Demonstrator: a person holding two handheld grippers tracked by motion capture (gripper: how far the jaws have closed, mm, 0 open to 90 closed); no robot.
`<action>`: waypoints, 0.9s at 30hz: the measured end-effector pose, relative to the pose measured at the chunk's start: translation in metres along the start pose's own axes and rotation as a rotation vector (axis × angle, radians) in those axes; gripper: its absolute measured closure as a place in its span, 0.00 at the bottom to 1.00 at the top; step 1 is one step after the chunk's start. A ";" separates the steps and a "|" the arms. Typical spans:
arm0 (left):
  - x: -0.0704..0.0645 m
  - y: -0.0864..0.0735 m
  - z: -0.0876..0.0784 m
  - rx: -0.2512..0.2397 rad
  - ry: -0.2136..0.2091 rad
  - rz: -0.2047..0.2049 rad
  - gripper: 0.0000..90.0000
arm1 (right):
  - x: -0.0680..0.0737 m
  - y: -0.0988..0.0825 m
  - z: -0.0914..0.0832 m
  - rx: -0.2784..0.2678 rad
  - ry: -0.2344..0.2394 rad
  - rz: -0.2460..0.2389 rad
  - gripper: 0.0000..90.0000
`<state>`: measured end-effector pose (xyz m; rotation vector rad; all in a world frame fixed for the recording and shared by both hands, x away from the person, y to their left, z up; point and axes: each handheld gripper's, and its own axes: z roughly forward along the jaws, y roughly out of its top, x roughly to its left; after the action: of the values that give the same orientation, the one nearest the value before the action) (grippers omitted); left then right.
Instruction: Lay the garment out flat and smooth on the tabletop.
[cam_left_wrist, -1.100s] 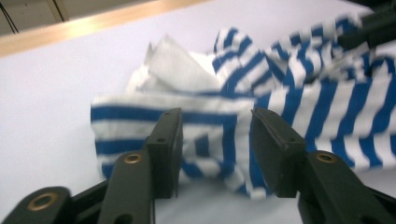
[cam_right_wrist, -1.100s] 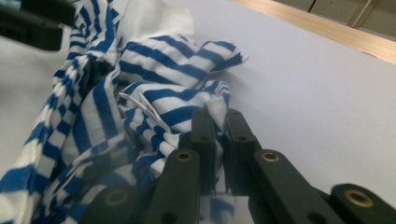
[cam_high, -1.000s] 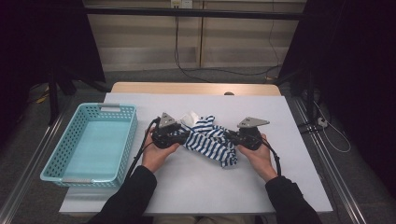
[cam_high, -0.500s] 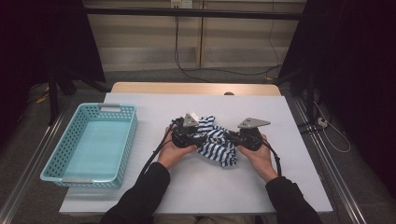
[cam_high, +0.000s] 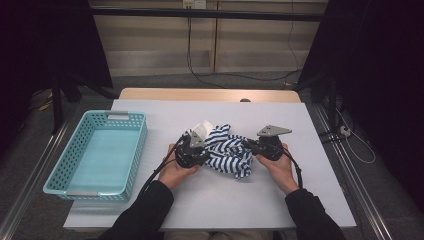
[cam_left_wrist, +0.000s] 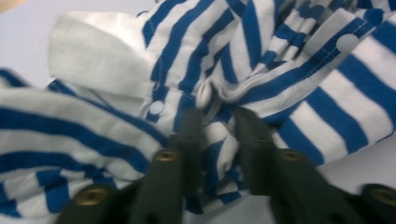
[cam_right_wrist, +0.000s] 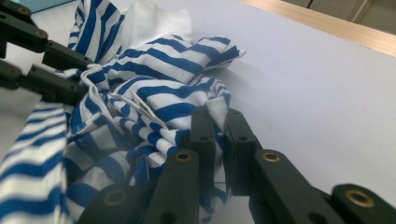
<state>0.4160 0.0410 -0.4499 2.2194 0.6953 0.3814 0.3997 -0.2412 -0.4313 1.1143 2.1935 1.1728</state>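
Observation:
A crumpled blue-and-white striped garment (cam_high: 227, 150) lies mid-table between both grippers. My left gripper (cam_high: 204, 150) comes in from its left; its jaws have just been closing and now pinch a puckered fold of the striped cloth (cam_left_wrist: 280, 70), as the left gripper (cam_left_wrist: 219, 116) view shows close up. From the other side my right gripper (cam_high: 248, 146) is shut on a fold at the garment's right edge. The right gripper (cam_right_wrist: 217, 119) view shows the cloth (cam_right_wrist: 163, 93) caught between its jaws and the left gripper (cam_right_wrist: 86, 77) farther off. A white lining patch (cam_high: 202, 128) sticks up at the back.
A turquoise plastic basket (cam_high: 132, 145) stands at the table's left side with nothing in it. The white table (cam_high: 300, 115) stretches to the right and front of the garment. Cables trail from both grippers toward the person's sleeves.
My left gripper has moved right, from the garment's left edge into the cloth, and its jaws have closed on a fold. The right gripper has stayed in place.

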 end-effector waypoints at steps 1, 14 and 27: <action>0.001 0.000 -0.001 0.001 -0.009 -0.013 0.88 | 0.000 0.000 0.000 -0.001 0.001 0.000 0.93; 0.011 0.003 -0.033 -0.114 -0.033 -0.087 0.92 | -0.014 -0.001 -0.019 -0.022 -0.050 0.038 0.93; 0.003 -0.016 -0.045 -0.030 -0.072 -0.066 0.92 | -0.020 -0.028 -0.052 0.008 -0.058 0.035 0.93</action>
<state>0.3915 0.0786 -0.4317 2.1656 0.7172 0.2758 0.3647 -0.2920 -0.4253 1.1795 2.1453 1.1321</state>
